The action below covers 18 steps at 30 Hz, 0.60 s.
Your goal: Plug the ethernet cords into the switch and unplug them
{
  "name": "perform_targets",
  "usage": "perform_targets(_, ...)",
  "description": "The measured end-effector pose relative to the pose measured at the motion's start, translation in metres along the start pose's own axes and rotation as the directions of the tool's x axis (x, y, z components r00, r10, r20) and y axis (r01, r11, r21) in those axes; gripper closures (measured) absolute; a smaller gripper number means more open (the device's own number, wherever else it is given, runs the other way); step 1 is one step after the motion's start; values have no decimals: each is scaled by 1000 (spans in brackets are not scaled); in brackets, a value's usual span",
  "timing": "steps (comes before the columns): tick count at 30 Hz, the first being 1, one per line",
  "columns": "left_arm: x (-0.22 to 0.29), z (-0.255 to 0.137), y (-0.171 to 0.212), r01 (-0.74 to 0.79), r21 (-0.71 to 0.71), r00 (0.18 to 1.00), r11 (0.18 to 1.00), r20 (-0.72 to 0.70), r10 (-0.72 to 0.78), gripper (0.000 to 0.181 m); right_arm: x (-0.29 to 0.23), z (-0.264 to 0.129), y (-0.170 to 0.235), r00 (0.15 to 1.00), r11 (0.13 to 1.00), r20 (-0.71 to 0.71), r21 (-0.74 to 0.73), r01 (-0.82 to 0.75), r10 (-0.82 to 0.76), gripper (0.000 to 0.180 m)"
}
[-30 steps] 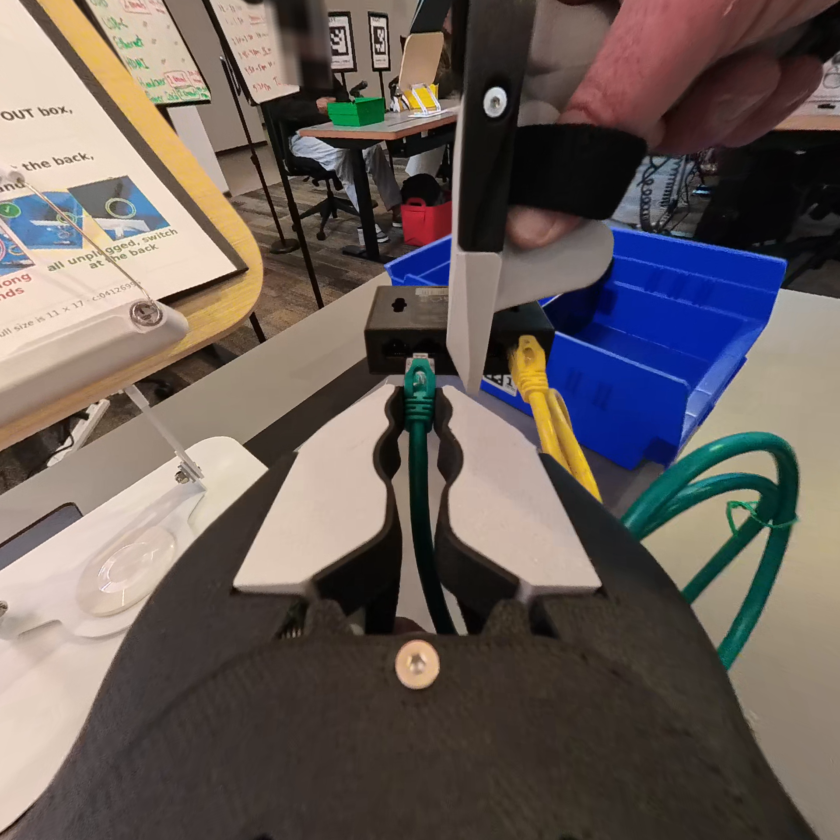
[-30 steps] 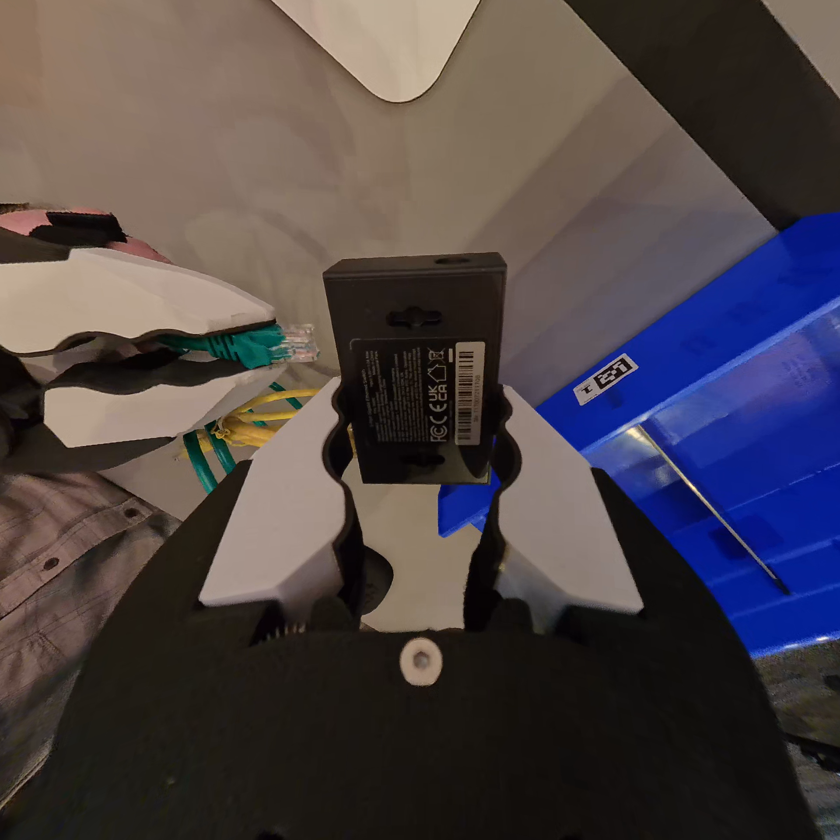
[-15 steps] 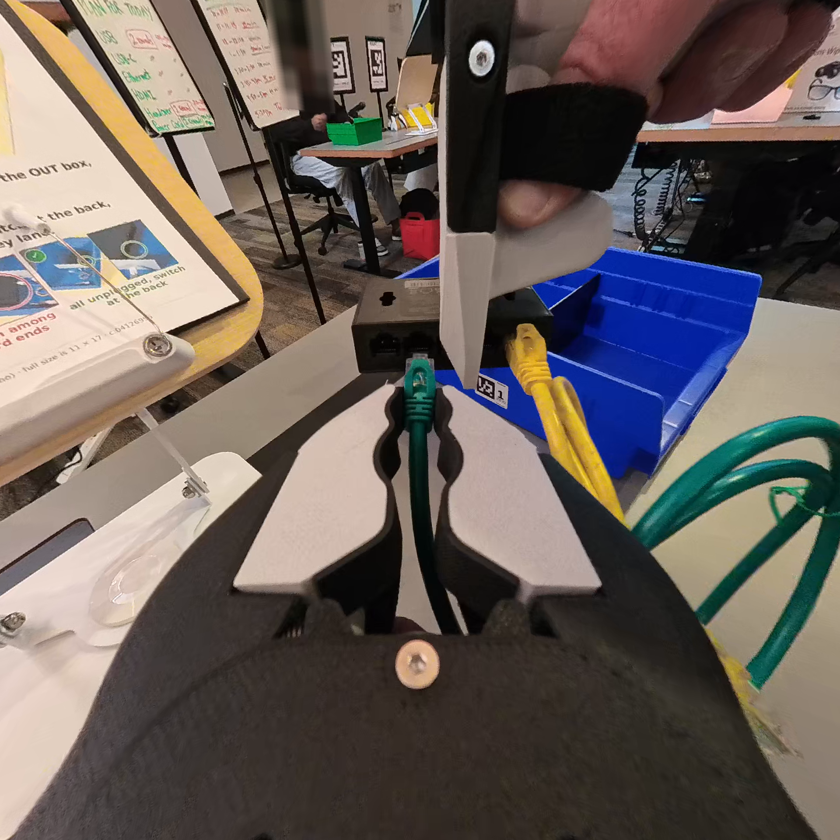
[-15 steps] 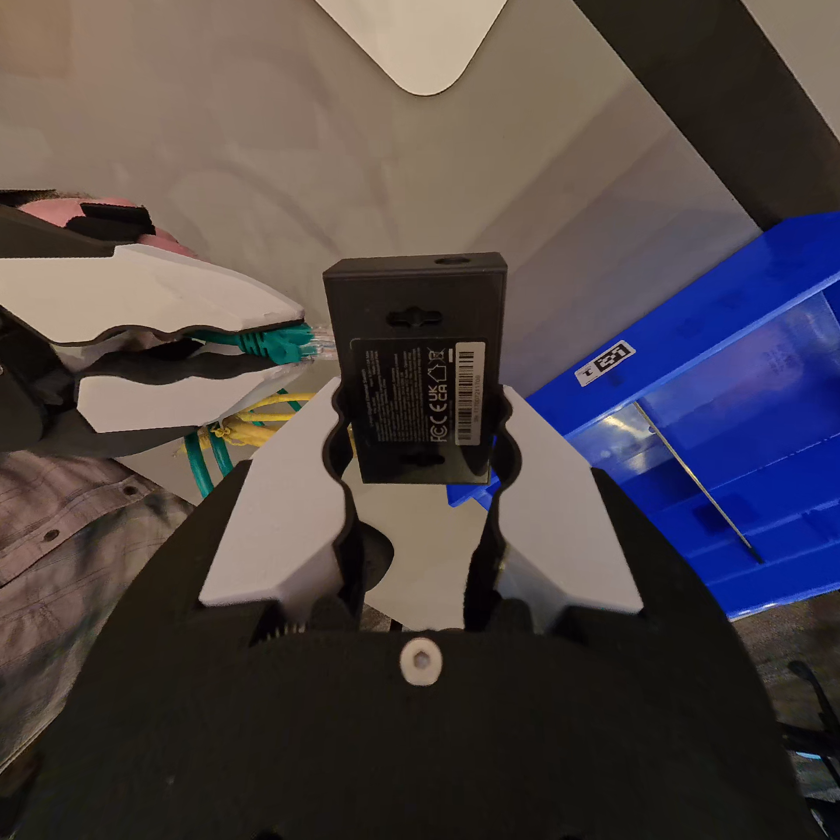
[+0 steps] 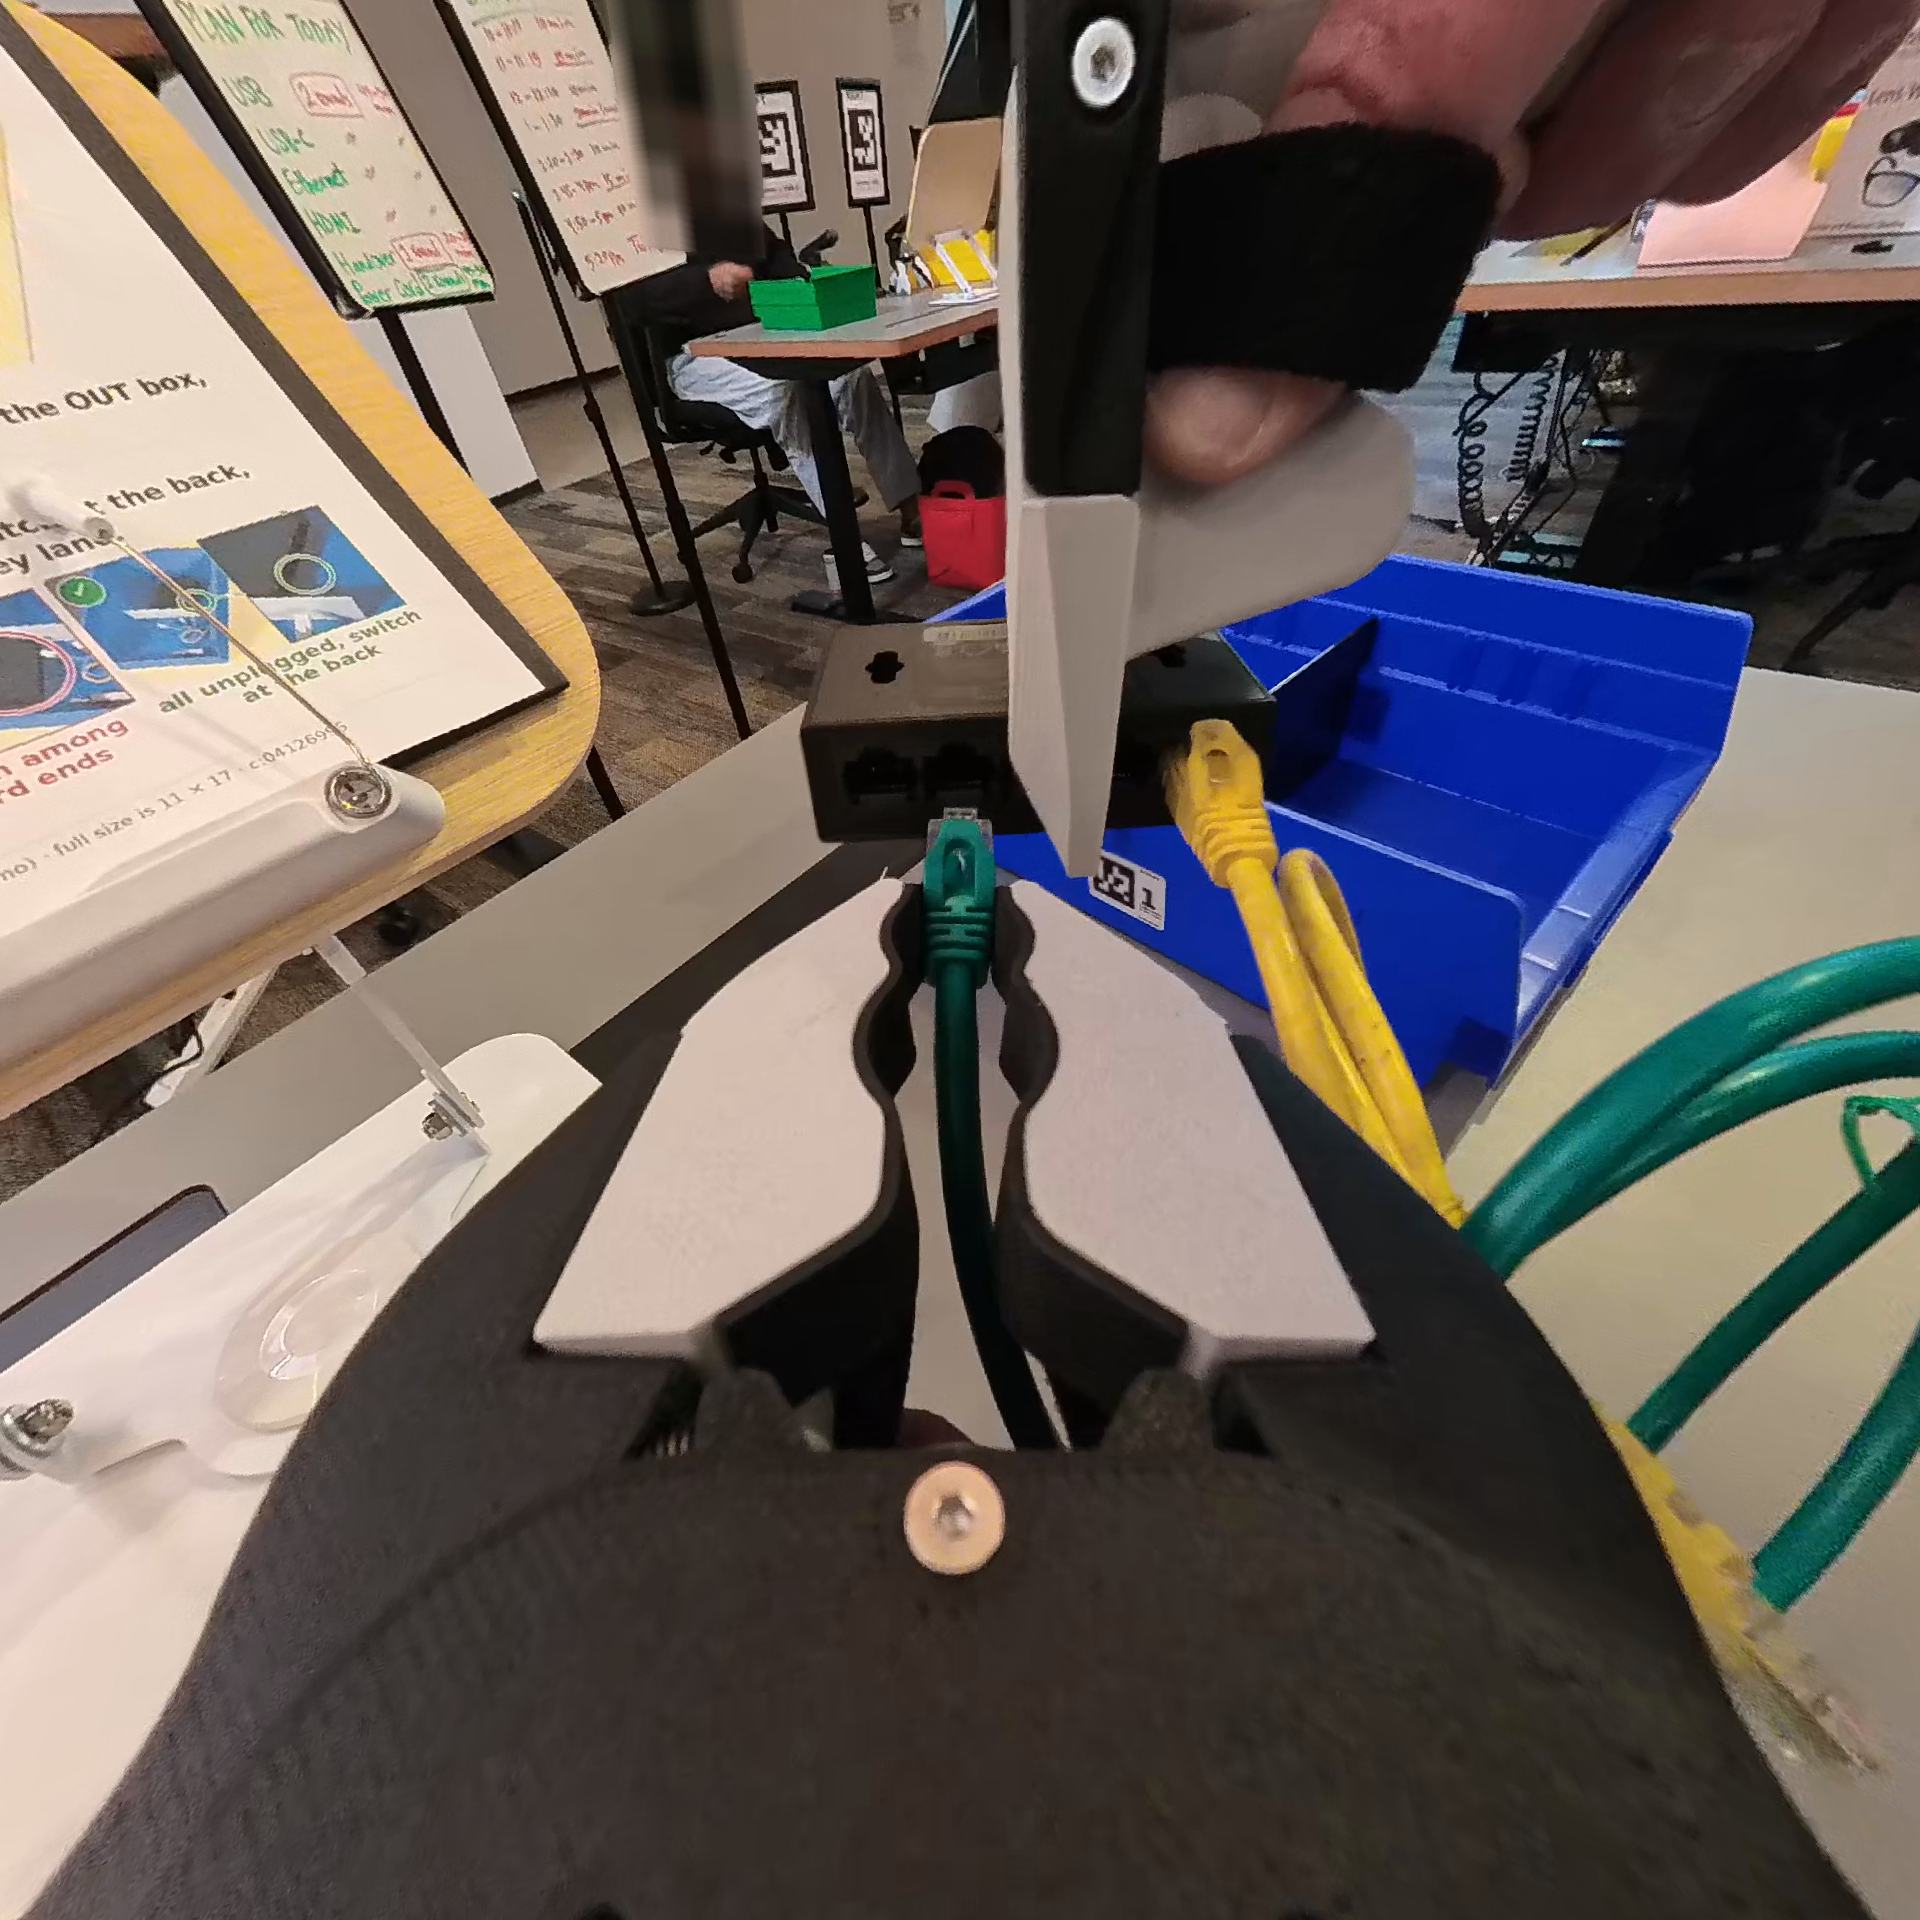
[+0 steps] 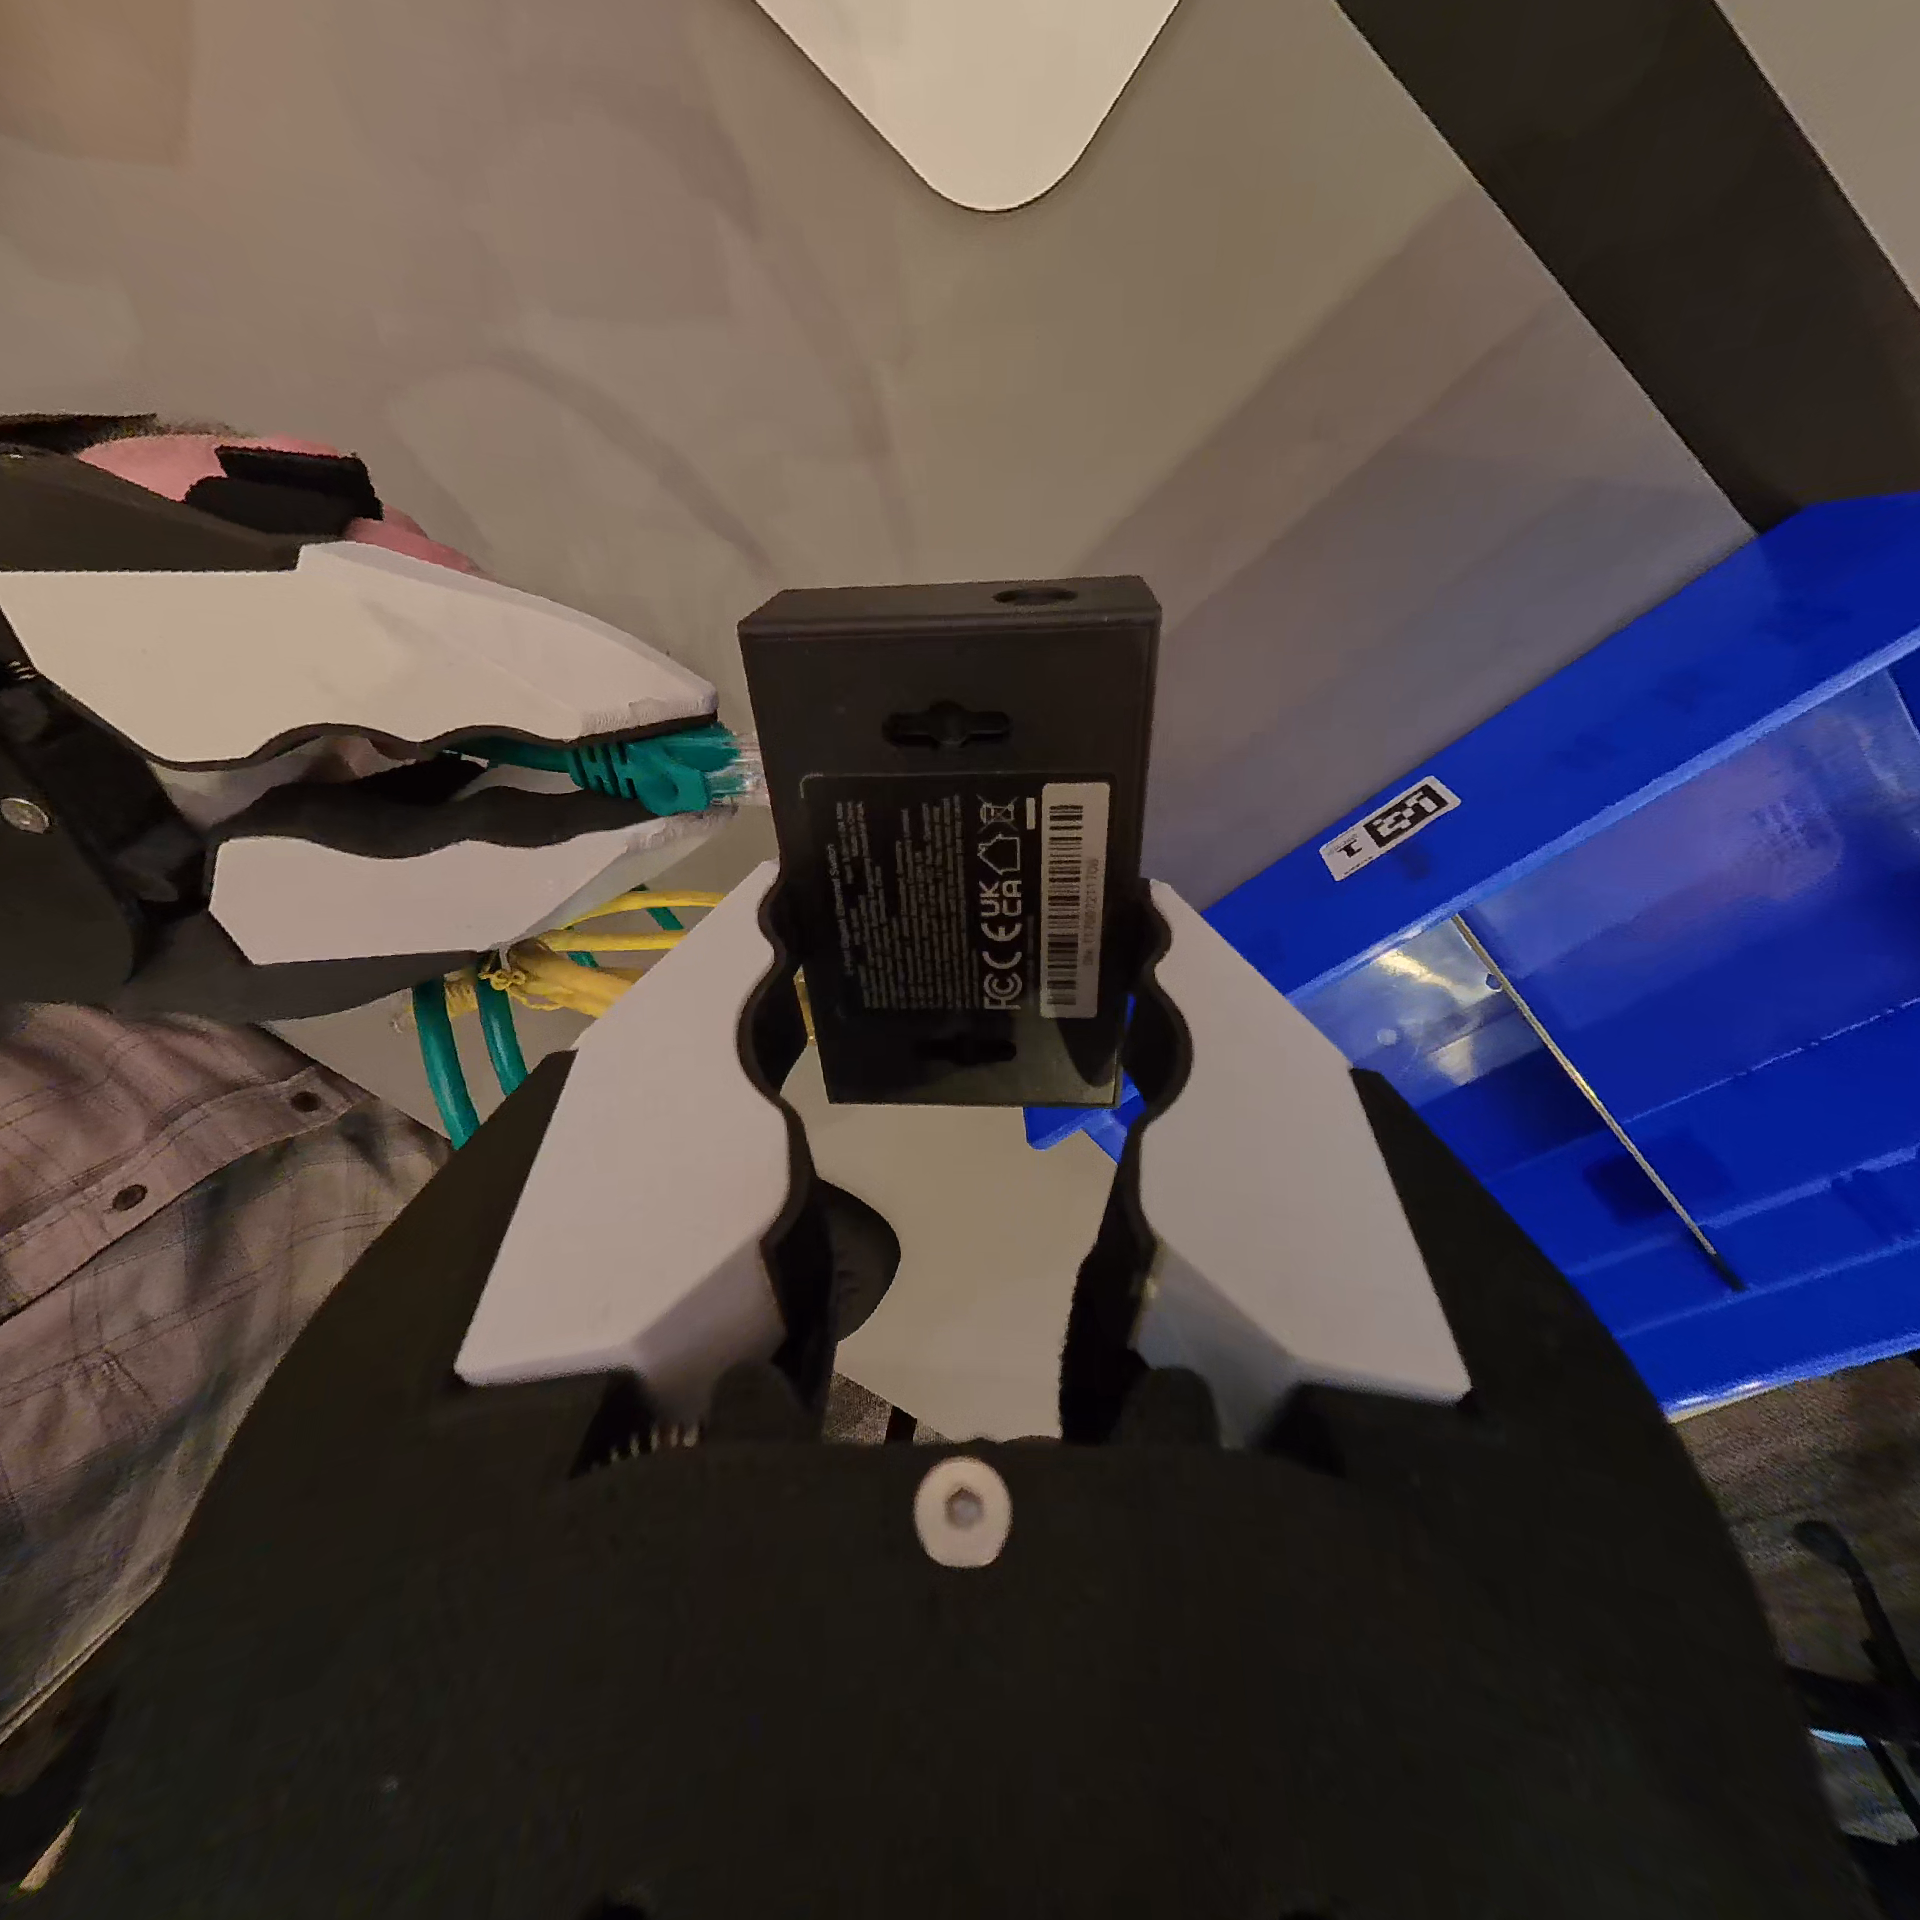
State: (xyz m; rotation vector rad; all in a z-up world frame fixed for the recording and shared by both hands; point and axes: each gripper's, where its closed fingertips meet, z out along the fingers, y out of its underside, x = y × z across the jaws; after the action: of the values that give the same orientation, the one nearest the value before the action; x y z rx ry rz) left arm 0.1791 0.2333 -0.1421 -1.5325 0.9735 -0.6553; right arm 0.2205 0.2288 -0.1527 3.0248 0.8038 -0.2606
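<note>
We grip the switch [image 6: 945,831] in our right gripper [image 6: 956,997]; yellow cord [image 5: 1226,810] seated (at its 3 o'clock port), our left gripper [image 5: 958,925] pinches the green plug [image 5: 956,883], not yet inserted.

Whiteboards [image 5: 343,177], desk [image 5: 862,327], office chair [image 5: 727,447], patterned carpet [image 5: 623,551].

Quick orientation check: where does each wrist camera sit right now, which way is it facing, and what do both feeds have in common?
Left wrist view: behind the left gripper, looking level across the table at the switch ports; the right gripper and a hand hang from above.
Right wrist view: above the right gripper, looking down on the switch's labelled face; left gripper enters from the left.
Shared: switch, green plug, yellow cord, blue bin.
</note>
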Motion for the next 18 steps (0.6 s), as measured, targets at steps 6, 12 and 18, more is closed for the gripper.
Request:
perform_targets(6,-3,1,2,-5,-1,1000,1000,5,5,168,0,0,3,1000,1000,5,-14,0,0,119)
perform_targets(12,-7,-1,-1,-18,11,1000,1000,23,18,168,-1,-1,4,1000,1000,3,-30,5,-5,119)
perform_targets(18,-7,-2,-3,-22,21,999,1000,28,21,168,-2,0,5,1000,999,4,-36,4,-3,119)
